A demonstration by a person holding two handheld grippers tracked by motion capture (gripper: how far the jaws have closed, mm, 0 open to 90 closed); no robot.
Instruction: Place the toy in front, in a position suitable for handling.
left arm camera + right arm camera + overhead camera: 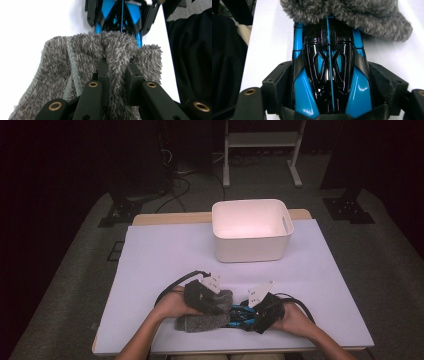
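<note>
Grey fuzzy cloth (pixel 207 319) lies at the near edge of the white table cover (pixel 165 255), between the two hands, bunched up and partly under the left gripper (pixel 216 306). Left gripper's jaws are pinched tight on a raised fold of that cloth; in the left gripper view the fold (pixel 117 60) stands up between the two black jaws, pile squeezed on both sides. The rest of the cloth spreads left and down from the jaws, stitched hem visible along one edge.

Right gripper (pixel 252 316) is clamped wide around a blue-and-black toy car body (pixel 329 72), jaw pads pressing on both flanks. Glossy shell, blue panels, black centre with a thin blue line down the middle. The car's far end goes under the edge of the cloth, touching it. In the high view the car (pixel 240 315) sits just right of the cloth, low on the table, between the grippers. In the left gripper view the car (pixel 120 15) shows beyond the fold, nose against the cloth.

White plastic bin (pixel 251 230) stands at the far middle of the table, well apart from the hands. Black cables loop out from both grippers.
</note>
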